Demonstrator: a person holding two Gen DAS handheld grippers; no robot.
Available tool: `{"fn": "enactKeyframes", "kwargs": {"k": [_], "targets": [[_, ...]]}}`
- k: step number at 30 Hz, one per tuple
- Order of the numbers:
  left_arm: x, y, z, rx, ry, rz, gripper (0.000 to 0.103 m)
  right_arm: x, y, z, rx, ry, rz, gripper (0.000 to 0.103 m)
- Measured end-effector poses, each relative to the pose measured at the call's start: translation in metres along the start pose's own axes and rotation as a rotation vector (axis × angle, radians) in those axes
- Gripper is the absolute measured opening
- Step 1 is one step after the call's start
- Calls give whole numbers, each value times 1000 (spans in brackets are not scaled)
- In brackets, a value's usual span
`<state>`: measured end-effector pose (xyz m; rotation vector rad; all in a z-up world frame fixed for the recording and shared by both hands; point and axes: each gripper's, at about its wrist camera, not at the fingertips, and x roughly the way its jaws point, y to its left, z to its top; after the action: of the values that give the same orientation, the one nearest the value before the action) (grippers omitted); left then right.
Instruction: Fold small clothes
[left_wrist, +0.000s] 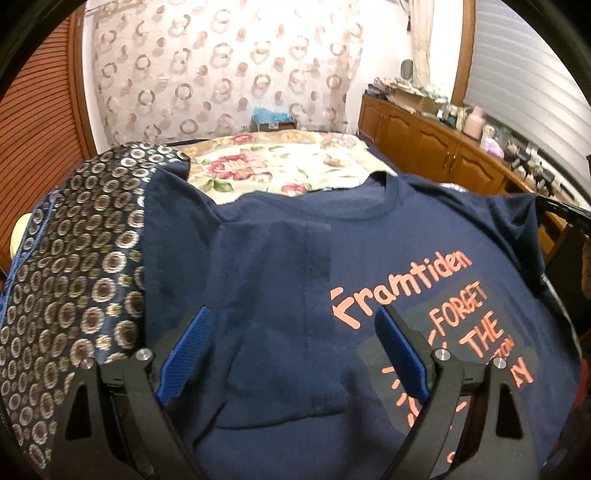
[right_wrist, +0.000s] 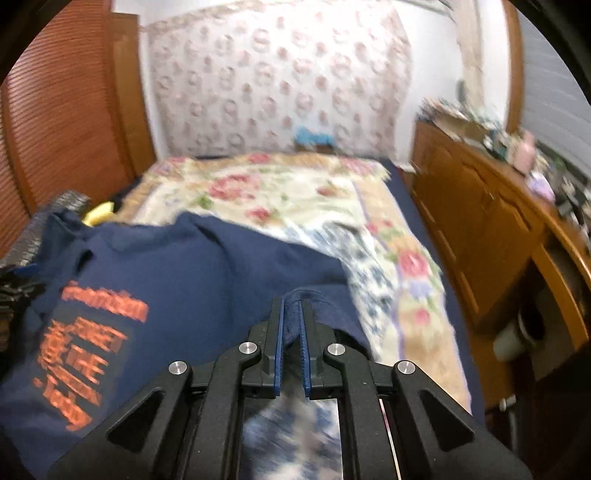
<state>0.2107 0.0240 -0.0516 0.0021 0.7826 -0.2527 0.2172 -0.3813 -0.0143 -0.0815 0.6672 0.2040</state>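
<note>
A: where's the navy T-shirt (left_wrist: 280, 258)?

B: spread mid-frame across the floral bed (left_wrist: 258, 166). Left gripper (left_wrist: 291, 321) hovers over it, jaws wide apart; right gripper (right_wrist: 290, 314) has its jaws pinching the shirt's edge.

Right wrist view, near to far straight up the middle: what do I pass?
right gripper pinching the navy T-shirt's edge → floral bedspread → blue item at the bed's far end → ring-patterned curtain.

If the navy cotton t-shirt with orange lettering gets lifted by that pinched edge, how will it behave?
The navy cotton t-shirt with orange lettering will probably drape limply: it already bunches and wrinkles around the right tool. It looks light, thin fabric. The printed patch may fold a bit more stiffly.
</note>
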Motion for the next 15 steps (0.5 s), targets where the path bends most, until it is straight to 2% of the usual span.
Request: {"fn": "enactKeyframes", "kwargs": {"k": [3,5,7,9,10,12,14,15], "targets": [[-8,3,-1,-6,-15,4,91,-3,37,15,-64,-26,76,5],[-12,4,-2,-8,-23,2,91,-3,65,18,-79,-25,166,5],[-14,3,-2,-10,-28,-2,91,3,93,15,-104,5,244,5],[-15,4,-3,-9,-27,-4,91,10,113,10,-121,37,280,7],[-16,4,-5,-7,-26,-5,91,13,120,7,-131,53,285,10],[-16,2,-6,0,-23,-5,91,17,122,2,-133,64,274,34],[-16,2,-8,3,-20,-5,91,18,111,-1,-106,67,252,43],[-16,2,-9,4,-18,-7,91,19,103,-3,-88,76,237,43]]}}
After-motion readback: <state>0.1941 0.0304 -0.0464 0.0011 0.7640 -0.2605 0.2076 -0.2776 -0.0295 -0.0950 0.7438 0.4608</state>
